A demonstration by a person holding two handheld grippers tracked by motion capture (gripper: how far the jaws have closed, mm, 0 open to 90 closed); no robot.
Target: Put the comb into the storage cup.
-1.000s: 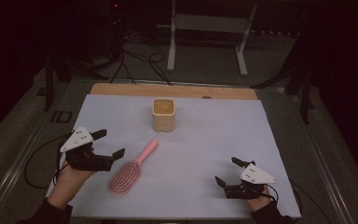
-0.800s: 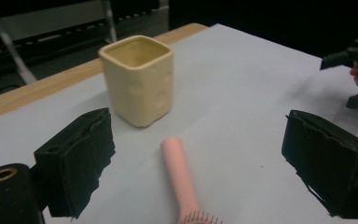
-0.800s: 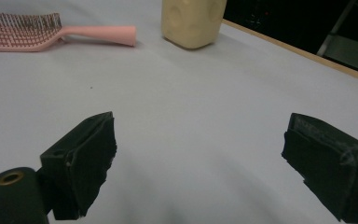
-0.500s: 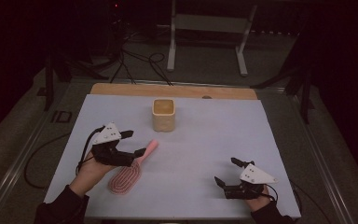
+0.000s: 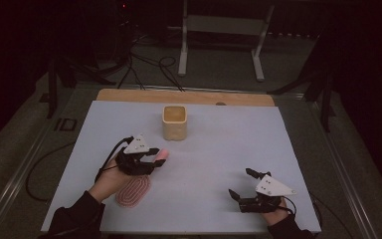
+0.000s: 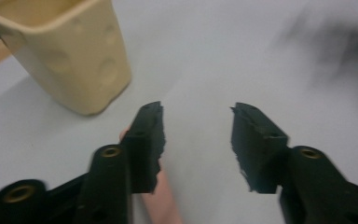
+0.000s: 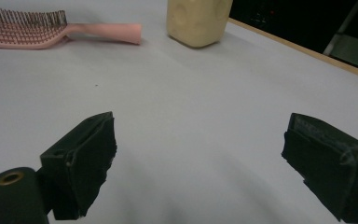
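Observation:
A pink hairbrush [image 5: 133,191] lies on the white table top [image 5: 219,144], bristles up, its handle [image 5: 163,154] pointing toward a cream cup [image 5: 174,122]. My left gripper [image 5: 151,158] hovers low over the handle. In the left gripper view its jaws [image 6: 196,121] stand apart and have just been closing. The pink handle [image 6: 164,198] runs under the left-hand jaw and no pad presses on it. The cup [image 6: 70,51] stands just beyond. My right gripper [image 5: 239,182] rests open near the front right with nothing between its fingers. Ahead of the right gripper [image 7: 200,140] are the brush [image 7: 28,30] and the cup [image 7: 198,21].
A wooden strip [image 5: 129,94] runs along the table's far edge. Beyond it are a metal stand [image 5: 219,45] and cables on the dark floor. Bare white table top lies between the two grippers and to the right of the cup.
My left gripper has moved right and down from beside the brush to over its handle, and its jaws have narrowed. The brush, the cup and the right gripper have stayed put.

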